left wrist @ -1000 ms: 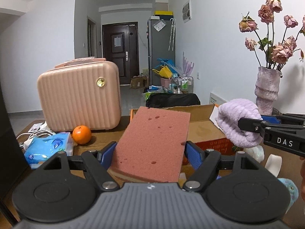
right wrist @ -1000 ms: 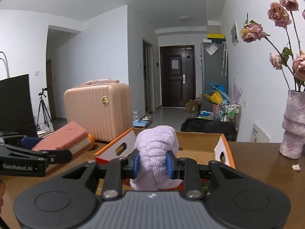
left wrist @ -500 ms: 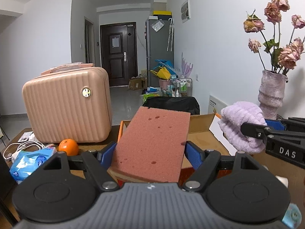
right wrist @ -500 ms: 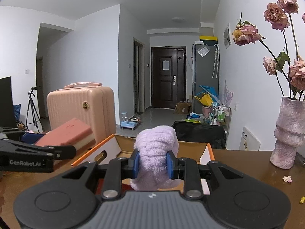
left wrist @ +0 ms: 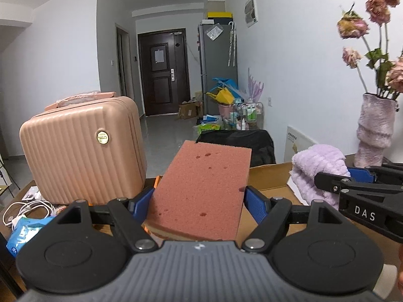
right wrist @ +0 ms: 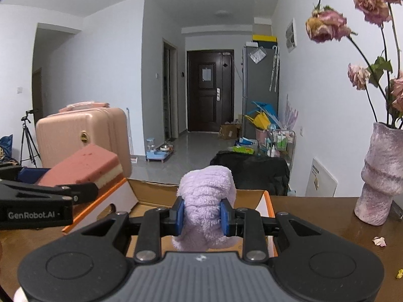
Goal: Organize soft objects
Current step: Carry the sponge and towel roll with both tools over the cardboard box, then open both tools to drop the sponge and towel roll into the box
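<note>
Far left of the left gripper (left wrist: 199,201): pink suitcase (left wrist: 83,151), gold round badge, text unreadable. Left gripper, marked "GenRobot.AI", clamps pink sponge (left wrist: 201,191) flat between blue pads. Ahead, below both: open cardboard box (right wrist: 151,198). Right gripper (right wrist: 202,216), marked "DAS", squeezes lilac fluffy towel (right wrist: 206,201) above the box. Far right: vase (right wrist: 382,176).

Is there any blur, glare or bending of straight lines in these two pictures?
Left wrist view: sharp, even indoor light, walls bow near the edges, dark corners; the pink sponge is crisp. Right wrist view: same fisheye bending, slight softness on the sponge, the purple towel clear, no strong glare.
</note>
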A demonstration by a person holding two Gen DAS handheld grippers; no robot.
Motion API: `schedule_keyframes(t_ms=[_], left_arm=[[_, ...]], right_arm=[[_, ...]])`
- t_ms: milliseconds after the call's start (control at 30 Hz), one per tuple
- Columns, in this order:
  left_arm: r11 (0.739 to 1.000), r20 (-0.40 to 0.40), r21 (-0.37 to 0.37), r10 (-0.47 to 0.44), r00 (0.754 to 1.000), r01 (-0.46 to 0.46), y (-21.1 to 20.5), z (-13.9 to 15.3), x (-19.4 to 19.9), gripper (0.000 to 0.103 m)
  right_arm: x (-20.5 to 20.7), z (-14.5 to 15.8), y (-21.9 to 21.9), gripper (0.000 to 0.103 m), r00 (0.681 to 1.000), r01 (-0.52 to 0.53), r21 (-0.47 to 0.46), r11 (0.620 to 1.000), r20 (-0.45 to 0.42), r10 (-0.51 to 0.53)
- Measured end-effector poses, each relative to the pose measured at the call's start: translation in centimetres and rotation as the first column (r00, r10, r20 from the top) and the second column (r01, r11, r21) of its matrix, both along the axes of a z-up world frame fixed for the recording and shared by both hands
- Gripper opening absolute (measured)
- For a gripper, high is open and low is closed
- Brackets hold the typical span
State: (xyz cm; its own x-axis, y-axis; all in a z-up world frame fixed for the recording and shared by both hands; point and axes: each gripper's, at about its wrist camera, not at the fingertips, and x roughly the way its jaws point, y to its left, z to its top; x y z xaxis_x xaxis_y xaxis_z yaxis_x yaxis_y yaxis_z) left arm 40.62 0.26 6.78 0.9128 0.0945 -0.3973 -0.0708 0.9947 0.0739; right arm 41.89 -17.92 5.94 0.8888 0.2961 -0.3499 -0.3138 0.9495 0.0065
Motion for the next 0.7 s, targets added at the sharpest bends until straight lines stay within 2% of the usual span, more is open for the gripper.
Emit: schedule_keyframes(t_ms=[433,567,600,667,700], left_arm=[[0.997,-0.102,0.001,0.082,0.991,-0.082,0.5,-2.8,6.0,0.078],[0.995,-0.115,0.008,0.103,0.988,-0.102,1.0,-3.7,6.9,0.08],[0.994,-0.12,0.009,0.107,0.987,-0.106,1.2,-3.9,7.1,0.083],[0.993,-0.124,0.013,0.12,0.985,-0.119,1.5,-4.1,7.1,0.092],[0.991,-0.121,0.016,0.132,0.984,-0.131,1.7,-4.2,7.2,0.101]], right_arm=[[6.4,-1.6,0.9,0.028,0.991,0.047,-0.027,0.999,-0.124,-0.05],[7.5,-2.2,1.2,0.033,0.987,0.045,-0.048,0.998,-0.151,-0.052],[7.6,-2.5,1.3,0.034,0.986,0.046,-0.061,0.997,-0.155,-0.055],[7.7,-2.8,1.4,0.044,0.987,0.041,-0.08,0.996,-0.153,-0.053],[7.7,-2.9,1.5,0.047,0.986,0.04,-0.085,0.996,-0.155,-0.053]])
